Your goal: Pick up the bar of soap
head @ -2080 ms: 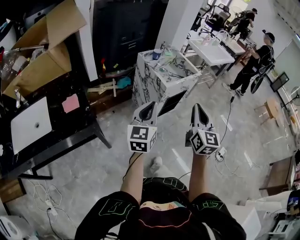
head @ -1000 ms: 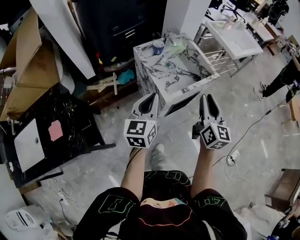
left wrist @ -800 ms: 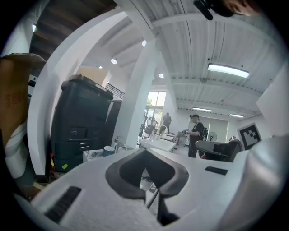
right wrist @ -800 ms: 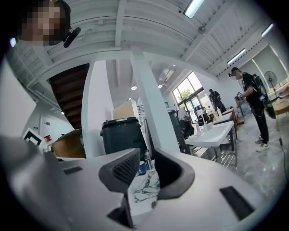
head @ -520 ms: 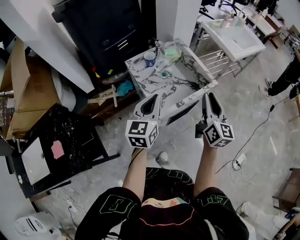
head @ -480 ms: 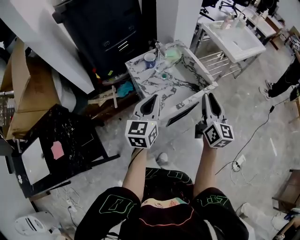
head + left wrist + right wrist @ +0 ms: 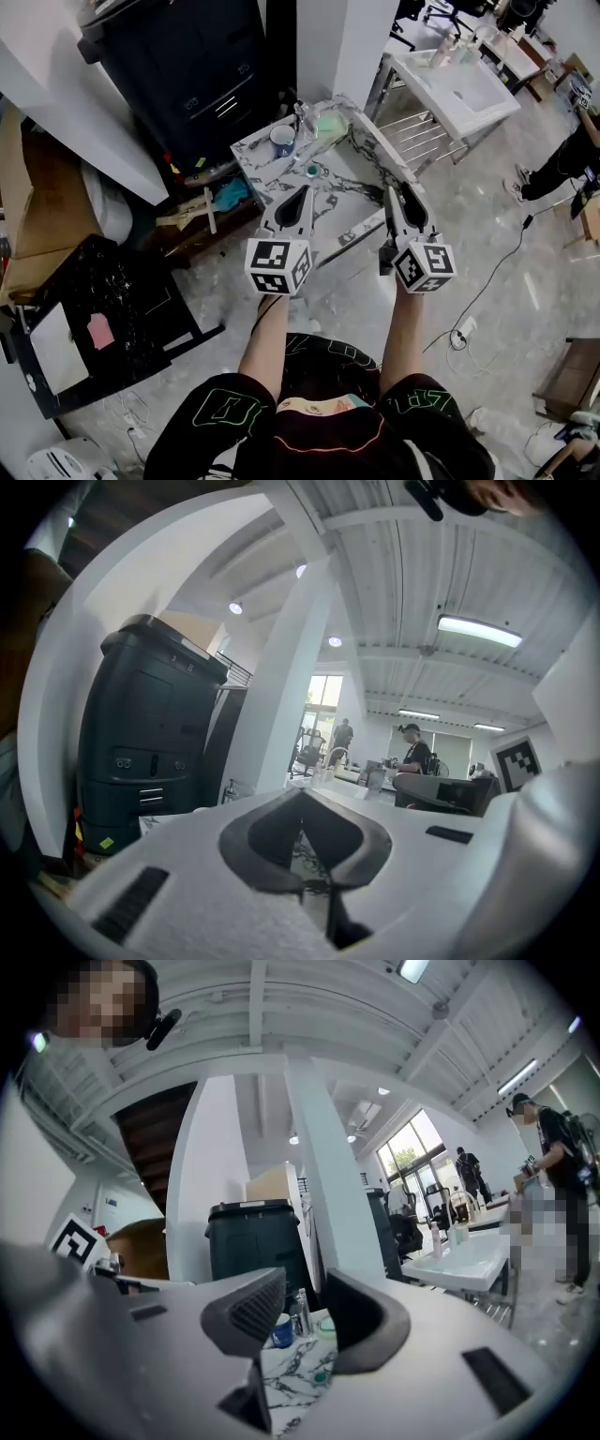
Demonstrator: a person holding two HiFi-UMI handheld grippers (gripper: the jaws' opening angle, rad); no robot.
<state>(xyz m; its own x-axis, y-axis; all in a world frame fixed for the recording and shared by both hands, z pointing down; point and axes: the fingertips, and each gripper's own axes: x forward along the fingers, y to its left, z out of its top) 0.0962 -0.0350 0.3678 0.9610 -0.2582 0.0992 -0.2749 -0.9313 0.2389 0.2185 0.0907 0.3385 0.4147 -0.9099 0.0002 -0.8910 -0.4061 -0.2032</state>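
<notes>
left gripper (image 7: 302, 193): your jaws are closed tip to tip with nothing in them; it's held in the air at the counter's near edge.
right gripper (image 7: 404, 194): your jaws are opening with a medium gap and nothing between them; it's level with the left gripper, well apart from it.
soap (image 7: 330, 125): the pale green piece at the counter's far end looks like it, though the shape is too small to be sure; neither gripper touches it.
counter (image 7: 345, 165): marble top, straight ahead of you.
cup (image 7: 282, 139): blue, upright at the far end, near the soap, with a tap (image 7: 302, 116) between them.
right gripper view: cup and soap show through your jaw gap.
cabinet (image 7: 187, 66): dark, behind the counter.
sink table (image 7: 459, 89): white, far right.
</notes>
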